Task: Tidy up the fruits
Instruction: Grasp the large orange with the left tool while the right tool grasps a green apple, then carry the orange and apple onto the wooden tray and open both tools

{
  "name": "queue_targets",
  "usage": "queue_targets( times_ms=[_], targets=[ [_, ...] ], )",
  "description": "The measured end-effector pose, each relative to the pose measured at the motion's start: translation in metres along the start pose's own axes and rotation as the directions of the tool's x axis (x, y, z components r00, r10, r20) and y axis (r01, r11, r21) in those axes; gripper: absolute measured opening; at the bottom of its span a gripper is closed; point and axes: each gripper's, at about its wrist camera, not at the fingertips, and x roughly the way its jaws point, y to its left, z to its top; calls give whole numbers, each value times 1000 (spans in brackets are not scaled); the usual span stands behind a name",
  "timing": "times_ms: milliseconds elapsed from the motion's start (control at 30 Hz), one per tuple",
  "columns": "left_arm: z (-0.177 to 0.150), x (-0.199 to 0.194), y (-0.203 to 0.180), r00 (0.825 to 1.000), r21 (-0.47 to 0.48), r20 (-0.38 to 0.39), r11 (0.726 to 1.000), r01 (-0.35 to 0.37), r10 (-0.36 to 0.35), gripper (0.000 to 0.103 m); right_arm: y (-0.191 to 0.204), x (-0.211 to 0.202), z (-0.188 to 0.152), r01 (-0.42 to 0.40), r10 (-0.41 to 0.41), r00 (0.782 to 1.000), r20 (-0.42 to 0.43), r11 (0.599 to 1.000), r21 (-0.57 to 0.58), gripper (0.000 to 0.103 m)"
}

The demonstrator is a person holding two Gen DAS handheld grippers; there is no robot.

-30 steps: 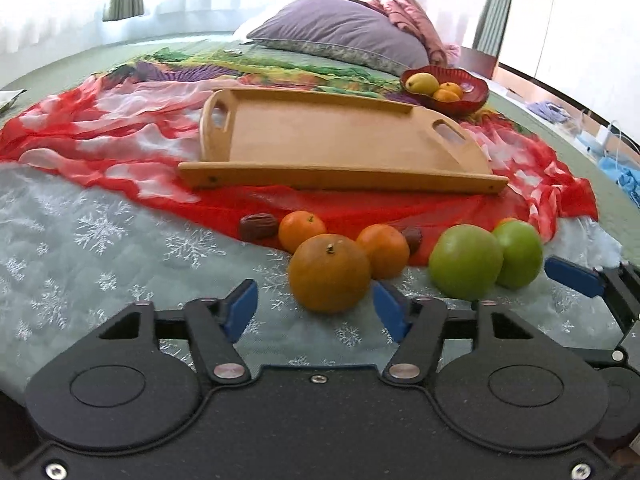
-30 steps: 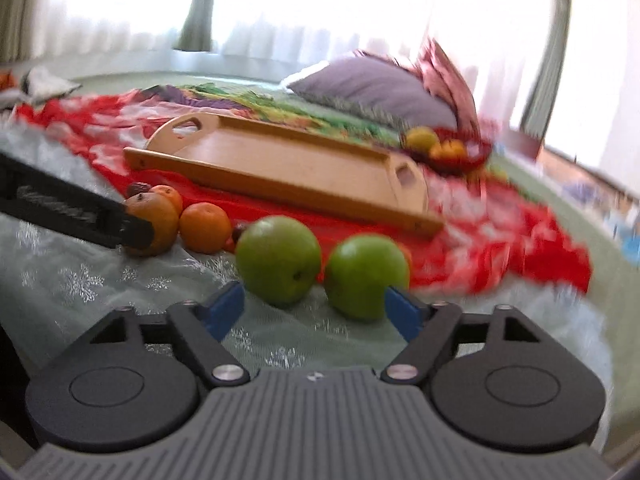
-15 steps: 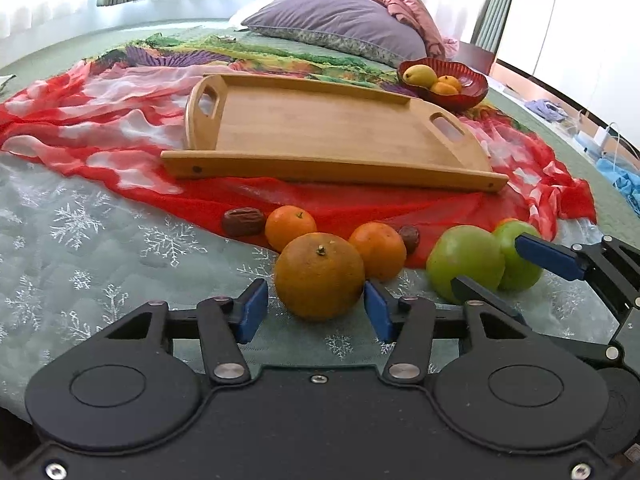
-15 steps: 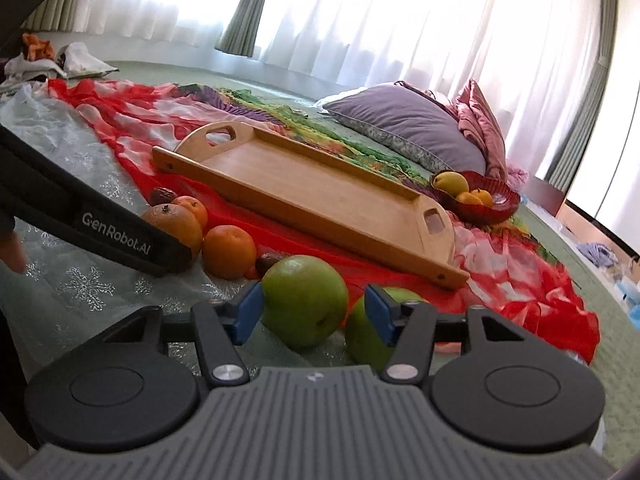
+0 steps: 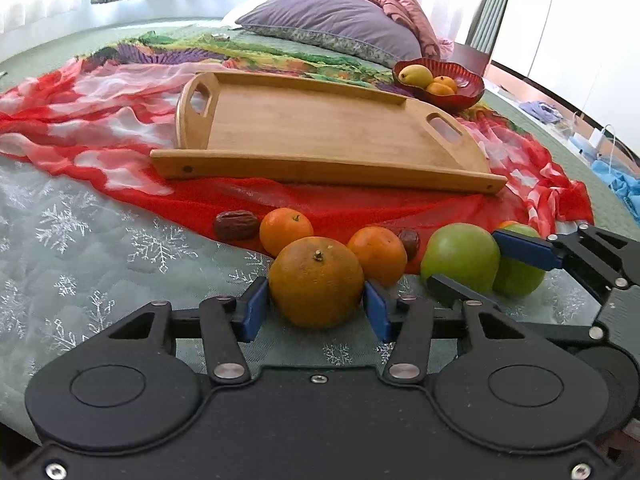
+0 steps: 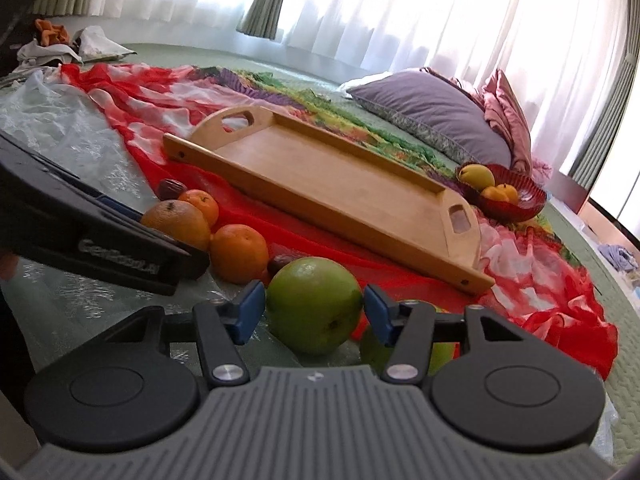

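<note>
My left gripper (image 5: pixel 315 311) is shut on a large orange (image 5: pixel 316 282) that rests on the snowflake cloth. Two smaller oranges (image 5: pixel 285 230) (image 5: pixel 378 255) and two dark dates (image 5: pixel 236 224) lie just behind it. My right gripper (image 6: pixel 314 311) is shut on a green apple (image 6: pixel 314 310), also seen in the left wrist view (image 5: pixel 460 258). A second green apple (image 5: pixel 518 276) lies beside it, partly hidden under the right finger. The empty wooden tray (image 5: pixel 320 136) lies beyond the fruit on the red cloth.
A red bowl (image 5: pixel 440 88) with a yellow fruit and small oranges stands past the tray's far right corner. A purple pillow (image 5: pixel 340 26) lies behind. The bed's edge drops off to the right. The left gripper's body (image 6: pixel 92 236) is close at my right gripper's left.
Both grippers moved forward and closed: the left jaws came around and onto the large orange, the right jaws onto the nearer green apple.
</note>
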Motion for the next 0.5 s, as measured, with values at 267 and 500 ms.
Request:
queue_targets(
  times_ms=[267,500],
  targets=[
    [1,4,3,1000,9,0,1000,19,-19,51,-5,13,1,-16,16,1000,-9,1000,4,73],
    [2,5,2,1000,14,0,1000,26,-26,52,-4,26,3,-9,9,1000,-18,999,-39,76]
  ],
)
